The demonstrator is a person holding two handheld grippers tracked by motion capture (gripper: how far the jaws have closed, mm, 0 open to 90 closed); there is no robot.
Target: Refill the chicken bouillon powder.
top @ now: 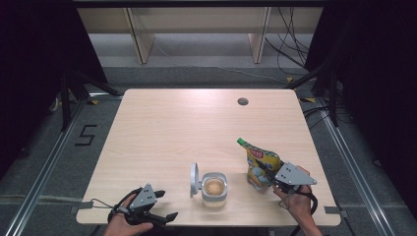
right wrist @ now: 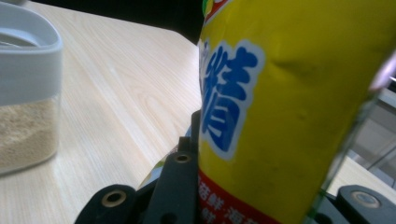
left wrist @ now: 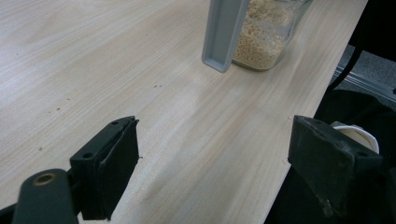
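A yellow pouch [top: 256,163] with a green top stands tilted near the table's front right, and my right gripper [top: 266,178] is shut on its lower part. In the right gripper view the yellow pouch [right wrist: 289,116] with blue lettering sits between the jaws of the right gripper [right wrist: 271,198]. A clear jar [top: 215,189] of beige granules stands at front centre, its grey lid [top: 194,180] hinged up on its left side. My left gripper [top: 166,205] rests at the front left edge, open and holding nothing. Its view shows the left gripper [left wrist: 215,163] spread wide, facing the jar [left wrist: 268,32] and lid [left wrist: 224,32].
The light wooden table [top: 187,128] has a round cable hole [top: 242,102] near its far edge. The table's front edge [left wrist: 299,112] runs close by the left gripper's right jaw. Black frame rails and cables lie on the floor around the table.
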